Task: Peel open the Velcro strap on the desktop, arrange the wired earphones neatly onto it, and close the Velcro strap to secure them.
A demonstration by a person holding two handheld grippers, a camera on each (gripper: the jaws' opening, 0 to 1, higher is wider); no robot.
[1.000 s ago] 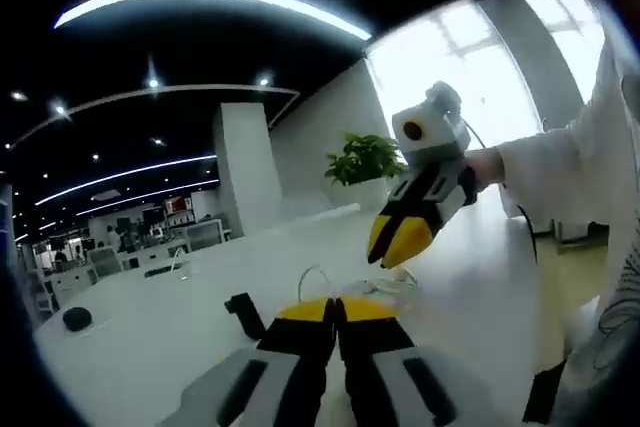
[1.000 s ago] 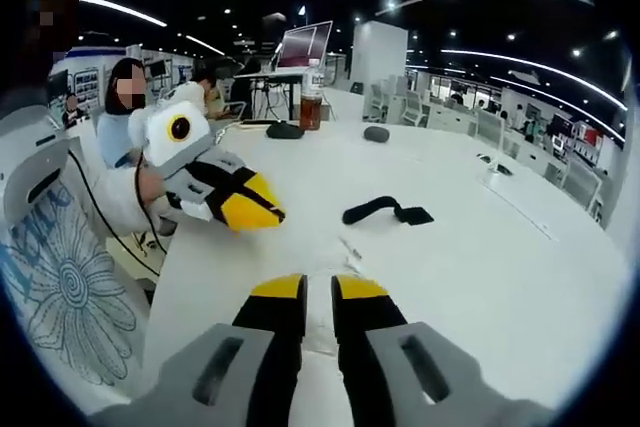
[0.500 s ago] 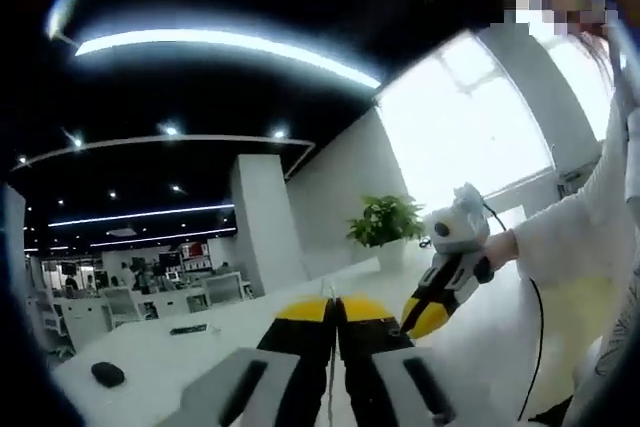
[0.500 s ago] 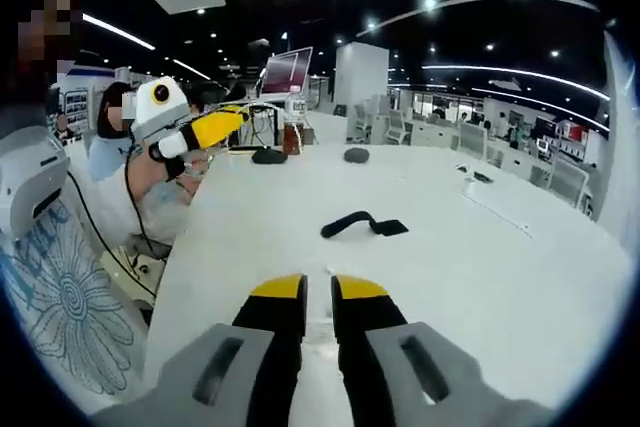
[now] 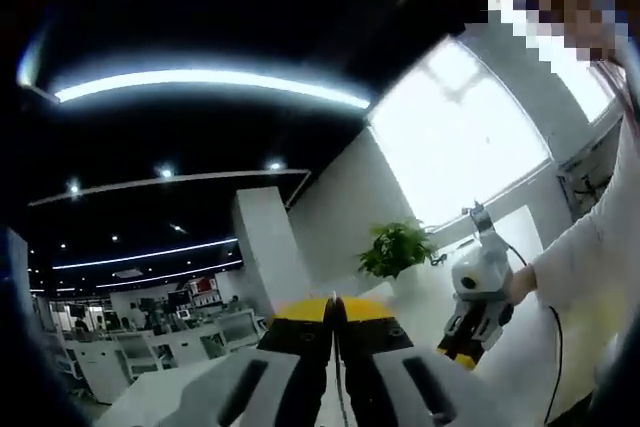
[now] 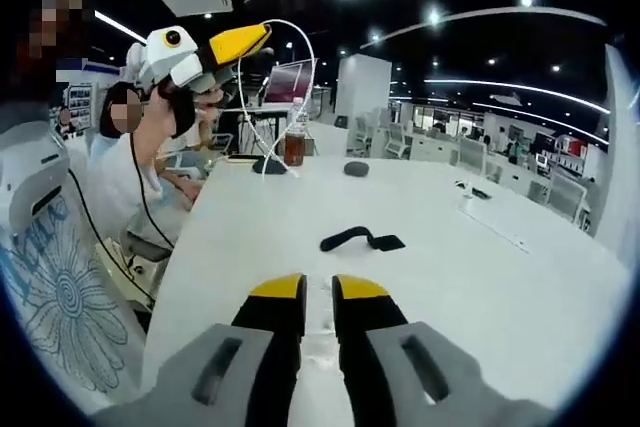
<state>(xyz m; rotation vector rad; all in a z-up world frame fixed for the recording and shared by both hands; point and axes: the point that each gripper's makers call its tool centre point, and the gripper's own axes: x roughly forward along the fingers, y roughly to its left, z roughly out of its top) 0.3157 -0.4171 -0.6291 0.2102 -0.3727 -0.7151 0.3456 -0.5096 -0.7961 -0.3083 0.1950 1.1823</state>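
White earphones (image 6: 283, 97) are seen in the right gripper view dangling in a loop from the raised left hand-held gripper (image 6: 245, 40), at 11 o'clock, jaws clenched on the cable. Black strap (image 6: 360, 240) lies on the counter (image 6: 520, 297) near centre, apparently not yet opened. The right hand-held gripper (image 6: 318, 292) is held low at 6 o'clock, jaws nearly together, gripping nothing visible. The thin cable could slip or tangle while swinging, and the strap may slide when peeled.
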